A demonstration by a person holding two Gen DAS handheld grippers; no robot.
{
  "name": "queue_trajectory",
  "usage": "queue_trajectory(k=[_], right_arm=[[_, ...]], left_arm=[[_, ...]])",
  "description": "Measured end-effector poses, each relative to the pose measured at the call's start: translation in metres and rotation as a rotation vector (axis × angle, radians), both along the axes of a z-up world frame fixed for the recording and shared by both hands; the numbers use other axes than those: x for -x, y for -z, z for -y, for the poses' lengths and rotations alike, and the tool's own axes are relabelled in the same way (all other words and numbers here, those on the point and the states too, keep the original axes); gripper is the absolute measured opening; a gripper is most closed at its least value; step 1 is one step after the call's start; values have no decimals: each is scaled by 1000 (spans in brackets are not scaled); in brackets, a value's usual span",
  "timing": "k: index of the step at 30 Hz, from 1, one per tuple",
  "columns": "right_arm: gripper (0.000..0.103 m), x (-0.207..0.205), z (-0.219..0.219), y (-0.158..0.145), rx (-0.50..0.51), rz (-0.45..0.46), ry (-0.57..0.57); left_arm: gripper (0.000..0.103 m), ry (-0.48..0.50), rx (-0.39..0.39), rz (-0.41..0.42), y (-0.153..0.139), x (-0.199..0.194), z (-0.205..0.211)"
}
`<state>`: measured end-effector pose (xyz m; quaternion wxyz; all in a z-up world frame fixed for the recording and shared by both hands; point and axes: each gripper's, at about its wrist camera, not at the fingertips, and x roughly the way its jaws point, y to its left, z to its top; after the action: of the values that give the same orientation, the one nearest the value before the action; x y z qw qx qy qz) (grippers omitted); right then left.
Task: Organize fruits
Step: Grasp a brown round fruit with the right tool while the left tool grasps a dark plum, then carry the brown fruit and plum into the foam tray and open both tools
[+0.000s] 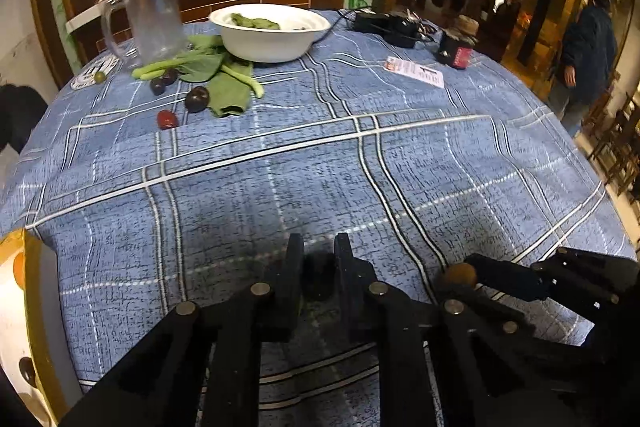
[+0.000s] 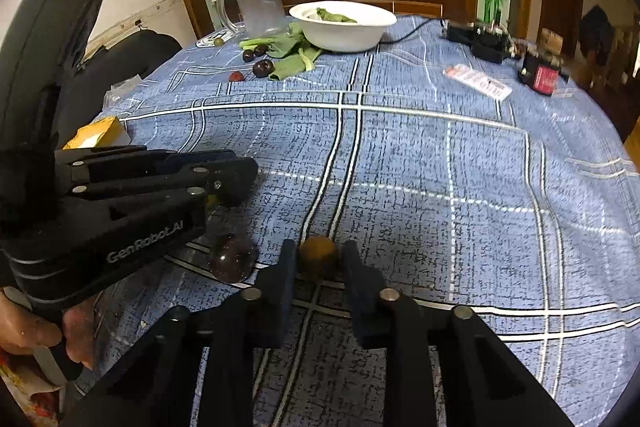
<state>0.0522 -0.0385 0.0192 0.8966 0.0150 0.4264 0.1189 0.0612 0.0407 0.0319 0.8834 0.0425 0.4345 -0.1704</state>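
Pinched in the left gripper (image 1: 319, 259): a small dark round fruit (image 1: 318, 277), down on the blue checked tablecloth (image 1: 360, 167). Jaws nearly together, pads pressing both its sides.

Same on the right gripper (image 2: 319, 251): closes narrowly on a brownish-yellow fruit (image 2: 319, 261), also at cloth level, fingers touching it on either side. Stands just beside the left gripper, on that gripper's right, tips angled toward it.

Just left of the right gripper's left finger, and apart from it, lies a glossy reddish plum (image 2: 234, 259) on the cloth, below the left gripper's body. Behind that body, a hand (image 2: 36, 331) wraps the handle.

Well ahead of both grippers and to their left:
- a red fruit (image 1: 167, 119) nearest
- then three dark plums (image 1: 197, 99)
- a small green fruit (image 1: 99, 77) farthest left

Touching the plums, leafy greens (image 1: 224, 83) spread on the cloth, and beyond them sits a white bowl (image 1: 224, 17) with another leaf inside. Left of the bowl stands a clear plastic mug (image 1: 154, 19).

Far ahead to the right: a paper card (image 1: 414, 71), a dark jar with a red label (image 1: 456, 51), and black devices with cables (image 1: 384, 23). Past the table edge on the right, a person in a dark jacket (image 1: 588, 47).
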Motion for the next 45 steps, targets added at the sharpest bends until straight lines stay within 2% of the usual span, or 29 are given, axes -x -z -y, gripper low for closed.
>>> queue_trajectory(k=[6,8,15,18,22,26,31,35,37,42,45], right_arm=[[23,3,11,-8,-39,32,41],[23,2,19,-11,-68,35,66],[23,-2,31,-15,-94,52,120],[23,0,34,-20,-99,81,133],[23,8,35,-33,-29,168,172],[23,13,32,-40,-57,163,172],[23,31,4,-65,-217,127,55],[24,47,-35,-89,-307,128,-79],[24,56,-59,-99,-352,126,-145],[24,69,-104,-107,-385,117,-217],[24,73,-113,-108,-360,113,-212]], left_arm=[[14,-74,196,54,-24,0,-33],[14,-91,240,61,-28,0,-40],[15,-109,317,65,-35,2,-48],[15,-146,279,125,-49,17,-50],[15,-161,281,166,-70,50,-64],[15,-222,276,196,-89,87,-96],[15,-331,214,330,-106,139,-142],[15,-363,233,440,-116,180,-175],[15,-377,254,470,-121,196,-191],[15,-400,254,562,-135,231,-215],[15,-393,255,562,-138,234,-214]])
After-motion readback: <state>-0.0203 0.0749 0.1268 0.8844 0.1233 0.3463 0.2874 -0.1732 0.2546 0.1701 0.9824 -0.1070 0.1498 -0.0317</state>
